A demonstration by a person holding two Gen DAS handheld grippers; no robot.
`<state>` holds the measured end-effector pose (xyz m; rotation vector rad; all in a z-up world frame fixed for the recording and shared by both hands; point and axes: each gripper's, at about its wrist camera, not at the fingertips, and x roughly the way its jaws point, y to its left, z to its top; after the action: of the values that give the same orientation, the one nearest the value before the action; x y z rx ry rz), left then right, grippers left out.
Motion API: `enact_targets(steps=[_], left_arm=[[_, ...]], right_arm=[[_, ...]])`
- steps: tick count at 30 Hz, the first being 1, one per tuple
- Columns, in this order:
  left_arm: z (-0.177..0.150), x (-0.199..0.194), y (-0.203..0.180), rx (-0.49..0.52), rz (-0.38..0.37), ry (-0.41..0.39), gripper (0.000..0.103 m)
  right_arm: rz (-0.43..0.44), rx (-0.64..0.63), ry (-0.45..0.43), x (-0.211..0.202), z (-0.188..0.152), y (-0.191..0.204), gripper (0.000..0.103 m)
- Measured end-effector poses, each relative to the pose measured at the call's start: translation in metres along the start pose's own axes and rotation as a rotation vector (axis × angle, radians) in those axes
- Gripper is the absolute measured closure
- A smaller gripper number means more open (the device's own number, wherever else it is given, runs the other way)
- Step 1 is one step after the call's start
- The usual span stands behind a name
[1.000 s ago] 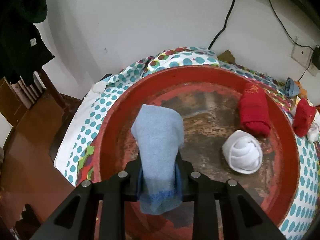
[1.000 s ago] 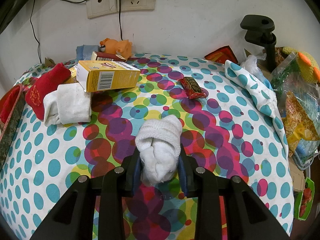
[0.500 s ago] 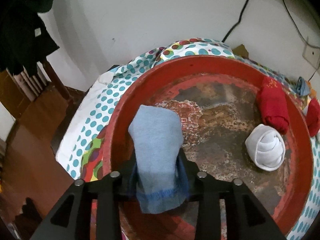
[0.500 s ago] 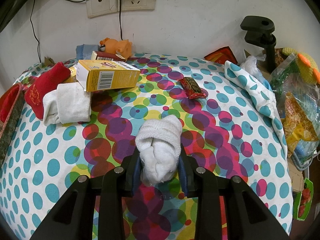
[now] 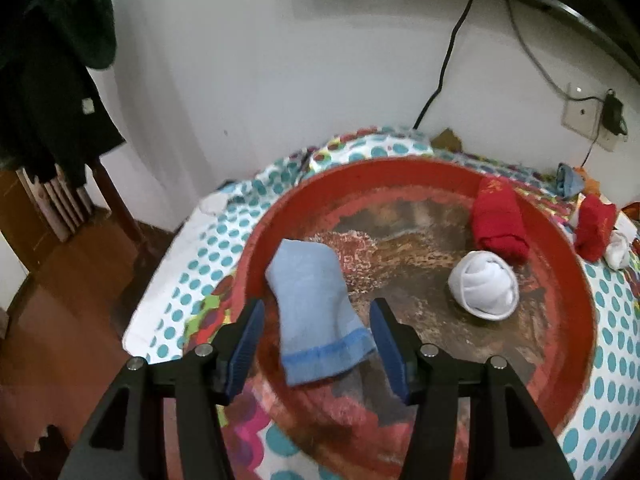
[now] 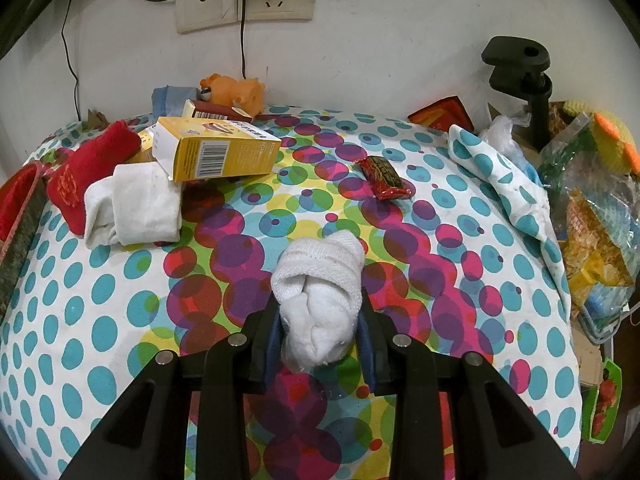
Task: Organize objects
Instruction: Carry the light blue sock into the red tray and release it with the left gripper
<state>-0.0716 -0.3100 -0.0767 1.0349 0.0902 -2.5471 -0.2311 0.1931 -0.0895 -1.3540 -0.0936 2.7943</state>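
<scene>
Polka-dot tablecloth (image 6: 120, 300) under my view, worn round red tray (image 5: 560, 248), soft light-blue sock (image 5: 316, 308) lying inside at lower centre between my left gripper (image 5: 316, 344), jaws just opened and clear of it, right gripper (image 6: 320, 336) clamped on knitted white sock bundle (image 6: 318, 300).

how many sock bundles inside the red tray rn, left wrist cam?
3: light blue sock between the open left gripper, white rolled sock right of it, red sock by the tray far rim. Near part is hidden.
</scene>
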Motion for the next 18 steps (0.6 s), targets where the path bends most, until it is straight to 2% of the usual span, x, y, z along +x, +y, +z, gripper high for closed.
enact_targets(steps=[6, 9, 11, 14, 18], left_arm=[[-0.021, -0.030, 0.004, -0.040, 0.024, -0.095, 0.047], [-0.025, -0.038, -0.001, -0.005, 0.006, -0.130, 0.047], [-0.026, -0.040, -0.004, 0.007, 0.022, -0.157, 0.047], [-0.024, -0.041, -0.009, 0.045, -0.015, -0.145, 0.047], [-0.022, -0.039, -0.005, 0.013, -0.049, -0.123, 0.047]], right_arm=[[0.031, 0.021, 0.000, -0.001, 0.001, -0.003, 0.074], [0.024, 0.016, -0.005, -0.002, 0.001, -0.001, 0.075], [0.011, -0.002, -0.013, -0.004, 0.001, 0.003, 0.075], [-0.010, -0.026, -0.013, -0.004, 0.001, 0.007, 0.075], [-0.042, -0.039, -0.014, -0.004, 0.001, 0.008, 0.075]])
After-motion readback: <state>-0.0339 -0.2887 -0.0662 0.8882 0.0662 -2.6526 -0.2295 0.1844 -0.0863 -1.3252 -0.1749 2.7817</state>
